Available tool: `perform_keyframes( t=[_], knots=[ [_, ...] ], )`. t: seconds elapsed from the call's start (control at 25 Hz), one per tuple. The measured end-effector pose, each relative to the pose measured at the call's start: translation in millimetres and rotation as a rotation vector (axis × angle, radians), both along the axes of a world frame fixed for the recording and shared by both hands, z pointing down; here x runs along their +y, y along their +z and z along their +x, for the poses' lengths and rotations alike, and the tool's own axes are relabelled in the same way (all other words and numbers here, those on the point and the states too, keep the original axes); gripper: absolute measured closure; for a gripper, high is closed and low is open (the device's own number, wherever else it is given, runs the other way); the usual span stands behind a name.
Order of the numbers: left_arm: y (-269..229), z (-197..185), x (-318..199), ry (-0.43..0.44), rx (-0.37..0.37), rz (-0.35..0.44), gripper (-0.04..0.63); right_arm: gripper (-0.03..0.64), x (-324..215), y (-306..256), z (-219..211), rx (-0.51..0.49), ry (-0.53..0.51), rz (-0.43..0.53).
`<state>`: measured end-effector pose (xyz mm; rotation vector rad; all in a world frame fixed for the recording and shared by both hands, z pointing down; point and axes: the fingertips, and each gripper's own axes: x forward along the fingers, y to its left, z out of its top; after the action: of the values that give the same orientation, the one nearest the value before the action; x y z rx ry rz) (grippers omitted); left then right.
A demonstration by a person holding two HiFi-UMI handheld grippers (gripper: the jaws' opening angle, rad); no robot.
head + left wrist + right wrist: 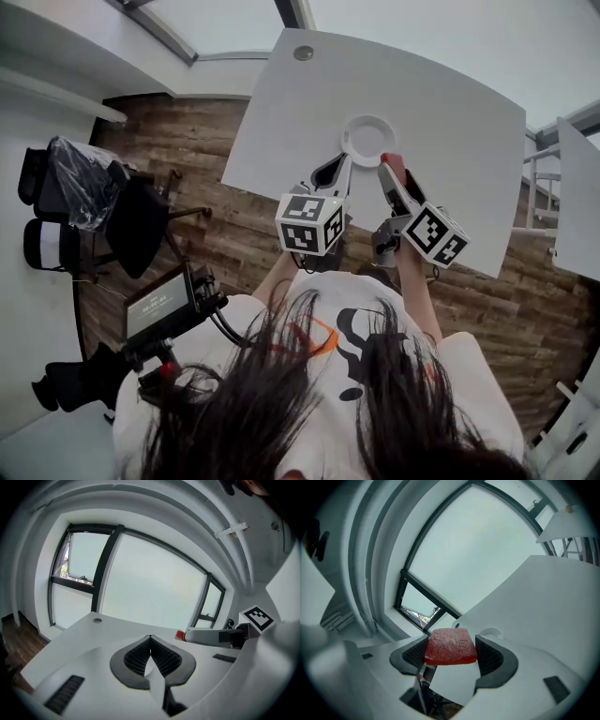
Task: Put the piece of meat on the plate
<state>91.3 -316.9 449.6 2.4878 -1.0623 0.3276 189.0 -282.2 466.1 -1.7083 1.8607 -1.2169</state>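
Observation:
A red slab of meat sits clamped between the pads of my right gripper; in the head view the meat shows at the tip of that gripper, just right of the white plate. The plate peeks out behind the right jaw. It rests on the white table. My left gripper hovers at the plate's near left edge, and its jaws are shut with nothing between them. From the left gripper view, the right gripper and the meat's red tip appear at the right.
A cable grommet sits at the table's far corner. Black chairs and a small screen on a stand stand on the wooden floor to the left. Another white table lies to the right. Large windows are beyond.

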Motion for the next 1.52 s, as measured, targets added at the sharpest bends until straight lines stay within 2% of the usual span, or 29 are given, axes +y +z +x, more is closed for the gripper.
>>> perform_keyframes(
  t=[0.2, 0.4, 0.6, 0.88, 1.16, 1.52],
  knots=[
    [21, 3, -31, 0.06, -0.012, -0.046, 0.589, 0.295, -26, 19, 5, 0.022, 0.05, -0.053],
    [35, 4, -56, 0.094, -0.013, -0.082, 0.589, 0.295, -49, 49, 11, 0.087, 0.078, -0.123],
    [52, 1, -74, 0.127, -0.02, -0.126, 0.589, 0.295, -73, 85, 5, 0.146, 0.065, -0.18],
    [77, 0, -126, 0.163, -0.029, -0.178, 0.589, 0.295, -129, 152, 2, 0.308, 0.02, -0.328],
    [79, 4, -121, 0.194, -0.038, -0.181, 0.589, 0.295, -128, 183, 7, 0.46, -0.04, -0.416],
    [78, 7, -120, 0.205, -0.043, -0.178, 0.589, 0.295, -128, 188, 8, 0.575, -0.079, -0.435]
  ],
)
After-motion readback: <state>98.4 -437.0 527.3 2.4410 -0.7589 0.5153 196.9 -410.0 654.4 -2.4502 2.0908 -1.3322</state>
